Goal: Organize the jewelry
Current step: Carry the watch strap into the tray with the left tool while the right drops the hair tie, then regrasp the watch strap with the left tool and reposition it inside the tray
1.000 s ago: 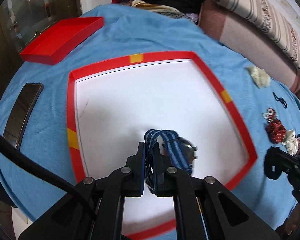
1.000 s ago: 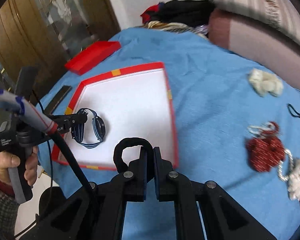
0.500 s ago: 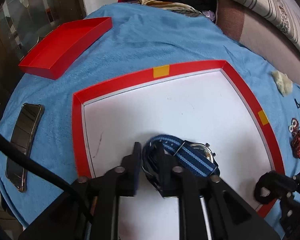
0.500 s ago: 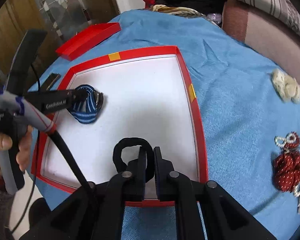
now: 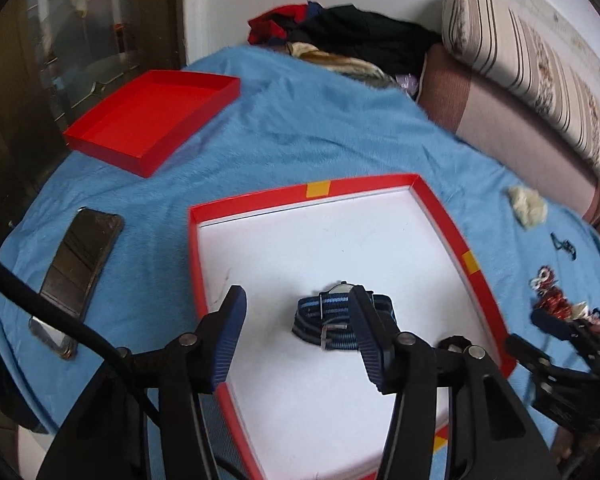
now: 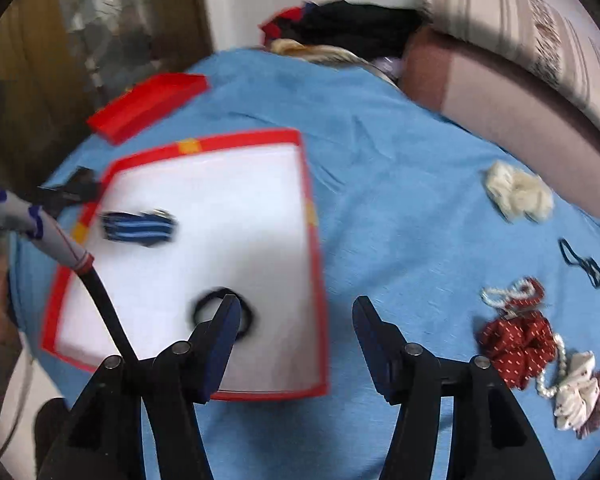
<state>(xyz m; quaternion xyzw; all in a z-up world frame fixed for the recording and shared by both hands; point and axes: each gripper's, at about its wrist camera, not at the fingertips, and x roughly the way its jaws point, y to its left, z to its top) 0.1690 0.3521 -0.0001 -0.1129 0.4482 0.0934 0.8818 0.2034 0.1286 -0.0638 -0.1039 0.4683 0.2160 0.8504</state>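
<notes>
A watch with a blue striped strap (image 5: 336,322) lies in the white tray with a red rim (image 5: 384,184); it also shows in the right wrist view (image 6: 140,228). My left gripper (image 5: 296,308) is open and empty, raised just behind the watch. A black hair tie (image 6: 210,308) lies in the tray (image 6: 312,240) near its right rim. My right gripper (image 6: 296,316) is open and empty above the tray's right edge. On the blue cloth to the right lie a red dotted scrunchie (image 6: 516,344), a white scrunchie (image 6: 516,196) and a thin black hair tie (image 6: 580,260).
A red box lid (image 5: 148,120) sits at the back left. A dark phone (image 5: 80,264) lies left of the tray. A pearl strand and a white dotted scrunchie (image 6: 576,392) lie beside the red one. A sofa with clothes (image 5: 360,36) stands behind.
My left gripper opened, let go of the watch and drew back. My right gripper opened and dropped the black hair tie into the tray, then shifted right.
</notes>
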